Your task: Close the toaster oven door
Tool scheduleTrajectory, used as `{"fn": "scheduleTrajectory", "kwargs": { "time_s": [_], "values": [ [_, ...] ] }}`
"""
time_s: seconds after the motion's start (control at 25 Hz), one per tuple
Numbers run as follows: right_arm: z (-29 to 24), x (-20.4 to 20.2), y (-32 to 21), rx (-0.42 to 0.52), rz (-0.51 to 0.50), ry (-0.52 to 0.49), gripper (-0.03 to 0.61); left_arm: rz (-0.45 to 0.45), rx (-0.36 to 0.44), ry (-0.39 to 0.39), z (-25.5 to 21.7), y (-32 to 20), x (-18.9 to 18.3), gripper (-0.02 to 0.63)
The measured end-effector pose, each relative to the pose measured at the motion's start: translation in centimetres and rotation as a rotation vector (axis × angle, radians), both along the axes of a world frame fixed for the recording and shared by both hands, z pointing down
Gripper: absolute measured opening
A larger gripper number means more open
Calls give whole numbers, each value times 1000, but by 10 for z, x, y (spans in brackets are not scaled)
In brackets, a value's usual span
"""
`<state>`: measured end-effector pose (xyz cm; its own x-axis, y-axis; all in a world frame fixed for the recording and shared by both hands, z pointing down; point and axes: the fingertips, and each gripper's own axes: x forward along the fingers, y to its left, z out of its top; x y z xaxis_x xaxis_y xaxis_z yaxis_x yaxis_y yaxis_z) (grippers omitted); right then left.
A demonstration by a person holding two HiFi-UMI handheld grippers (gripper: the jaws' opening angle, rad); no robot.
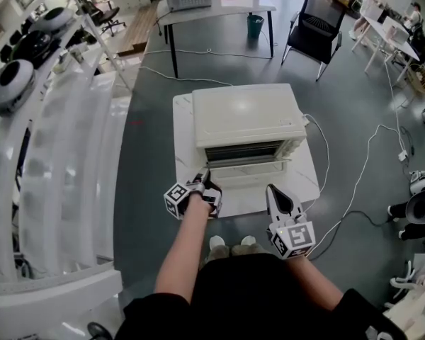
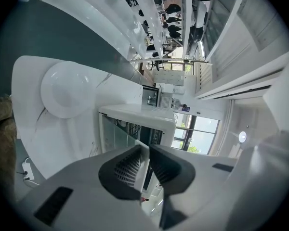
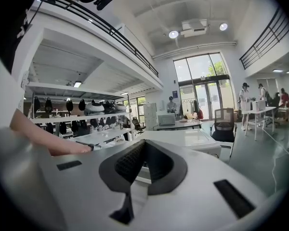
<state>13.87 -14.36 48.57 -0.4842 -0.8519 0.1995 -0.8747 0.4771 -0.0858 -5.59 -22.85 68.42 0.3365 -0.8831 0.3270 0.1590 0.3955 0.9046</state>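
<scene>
Toaster oven (image 1: 244, 115), white, seated on a small white table (image 1: 186, 119) at the centre of the head view, on a grey floor (image 1: 149, 190). Its door (image 1: 248, 167) faces the person and is not yet closed: it tilts out from the front, and the slatted interior shows above it.

Left gripper (image 1: 204, 179): at the door's left front corner. In the left gripper view the camera is rolled. The jaws of the left gripper (image 2: 147, 148) stand narrowly apart, with a thin white edge of the door (image 2: 143, 165) between the pads. One pad lies along this edge, and a sliver of light shows on the other side. Beyond the jaws are the glass pane and the dark oven cavity.

Right gripper (image 1: 271, 188): held before the table's right front corner, apart from the door. The right gripper view shows its jaws (image 3: 144, 142) together at the tips with nothing between them. The oven's white top (image 3: 192, 138) lies just beyond.

Surroundings: white shelving (image 1: 64, 161) to the left, a second table (image 1: 219, 7) and a black chair (image 1: 319, 20) behind, and cables (image 1: 368, 168) trailing on the floor to the right.
</scene>
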Motion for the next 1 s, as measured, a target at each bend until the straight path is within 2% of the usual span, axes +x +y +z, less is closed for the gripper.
{"fn": "scheduleTrajectory", "kwargs": {
  "time_s": [0.6,1.0],
  "values": [
    [-3,-3,-21,0,-6,4,20,-3,10,-7,-12,-29,-4,74],
    [0,-14,-33,6,-50,-7,20,-22,28,11,-13,-44,-4,75]
  ]
}}
